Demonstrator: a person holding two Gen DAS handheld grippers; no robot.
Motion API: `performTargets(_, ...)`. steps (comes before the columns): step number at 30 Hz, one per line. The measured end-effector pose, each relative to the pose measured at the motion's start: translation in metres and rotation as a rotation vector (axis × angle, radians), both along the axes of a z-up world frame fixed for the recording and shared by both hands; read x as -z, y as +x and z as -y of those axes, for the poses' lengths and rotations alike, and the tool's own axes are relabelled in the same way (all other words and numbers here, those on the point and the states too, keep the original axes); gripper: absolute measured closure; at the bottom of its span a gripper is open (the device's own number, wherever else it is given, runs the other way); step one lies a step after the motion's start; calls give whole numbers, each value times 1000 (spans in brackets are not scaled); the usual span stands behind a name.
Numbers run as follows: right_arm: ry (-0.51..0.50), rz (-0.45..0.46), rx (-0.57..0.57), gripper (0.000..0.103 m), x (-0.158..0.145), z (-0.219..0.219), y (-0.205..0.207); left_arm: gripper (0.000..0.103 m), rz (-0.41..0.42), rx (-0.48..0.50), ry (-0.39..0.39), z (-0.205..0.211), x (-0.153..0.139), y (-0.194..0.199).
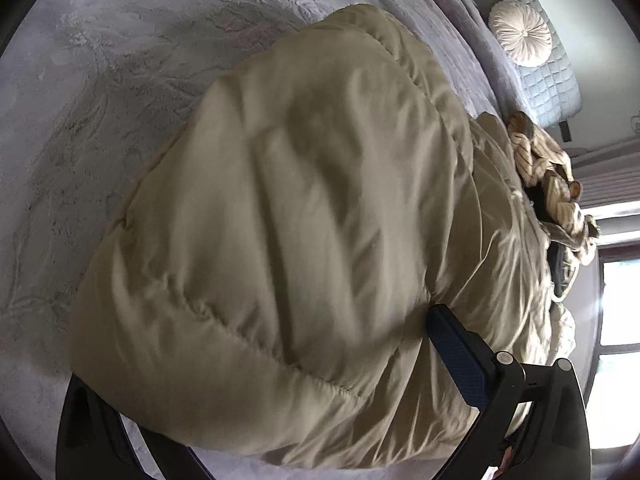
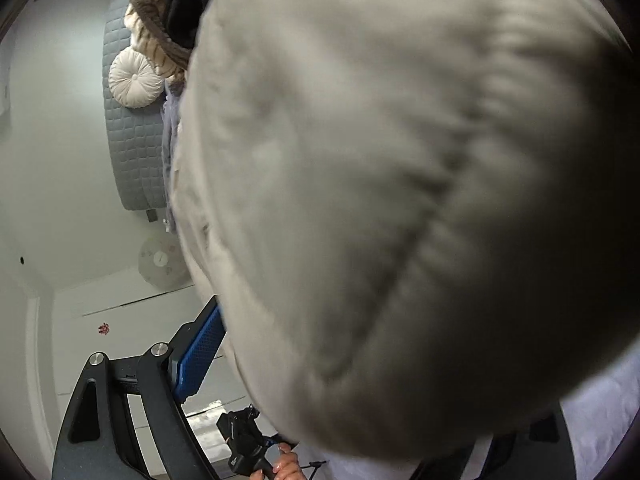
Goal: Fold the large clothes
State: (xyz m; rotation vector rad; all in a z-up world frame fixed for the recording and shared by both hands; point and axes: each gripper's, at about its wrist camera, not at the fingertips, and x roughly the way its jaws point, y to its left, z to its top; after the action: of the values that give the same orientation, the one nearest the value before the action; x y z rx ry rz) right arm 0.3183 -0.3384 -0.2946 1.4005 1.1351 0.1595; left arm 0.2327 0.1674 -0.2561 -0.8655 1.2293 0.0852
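Puffer jacket [image 1: 300,240]: fills frame centre, bunched on grey bedspread [image 1: 100,80]. Left gripper [image 1: 280,420], right gripper [image 2: 360,400]: jaws straddle padded fabric, closure hidden, cannot tell. Advice: lift both edges level, keep fold line straight.

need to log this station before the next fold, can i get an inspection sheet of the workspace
surface: bed with pale embossed bedspread.
job's things: beige puffer coat, bunched and raised between both grippers.
clutter: striped garment over dark clothing beyond the coat.
grippers: left gripper and right gripper each show one blue-padded finger against the coat, the other hidden; closure cannot be told.
cables: nothing seen.
surroundings: quilted grey headboard, round white cushion, bright window.
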Motion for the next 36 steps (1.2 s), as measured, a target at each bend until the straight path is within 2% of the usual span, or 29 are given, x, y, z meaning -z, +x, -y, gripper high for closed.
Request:
performTargets(1, 2, -7, 6, 14, 2, 1, 1, 4, -5, -2, 11, 2, -1, 1)
performTargets(2, 13, -12, 17, 14, 4, 1, 2, 21, -6, -5, 31, 3, -3, 2)
performTargets(3, 23, -10, 22, 18, 3, 1, 2, 44, 7, 5, 25, 5, -7, 3)
performTargets(5, 49, -5, 22, 43, 4, 2, 0, 71, 44, 11, -31, 4, -13, 2)
performTargets(6, 78, 3, 32, 60, 5, 3, -2, 79, 57, 12, -33, 4, -17, 2)
performTargets(7, 100, 13, 41, 69, 5, 4, -3, 81, 77, 21, -29, 5, -24, 2)
performTargets(9, 118, 46, 46, 78, 0, 4, -5, 86, 106, 41, -18, 8, -36, 2)
performTargets(12, 139, 98, 29, 83, -12, 2, -5, 88, 159, 84, 9, 11, -58, -1)
performTargets(16, 128, 139, -12, 84, -31, 2, -13, 88, 206, 134, 22, 11, -84, -13)
performTargets(23, 112, 135, -59, 84, -53, 6, -55, 88, 200, 220, 31, 6, -111, -74)
performTargets(29, 124, 74, -61, 84, -49, 13, -110, 87, 92, 336, 25, 8, -103, -154)
performTargets(32, 128, 29, -50, 83, -32, 18, -134, 87, 45, 384, 37, 11, -87, -181)
performTargets(34, 115, -12, -44, 77, -19, 20, -140, 87, 9, 404, 58, 14, -73, -189)
performTargets(35, 106, -42, -42, 75, -10, 20, -141, 84, -16, 400, 58, 14, -63, -192)
performTargets(36, 96, -60, -41, 70, -5, 20, -141, 73, -46, 390, 66, 14, -57, -193)
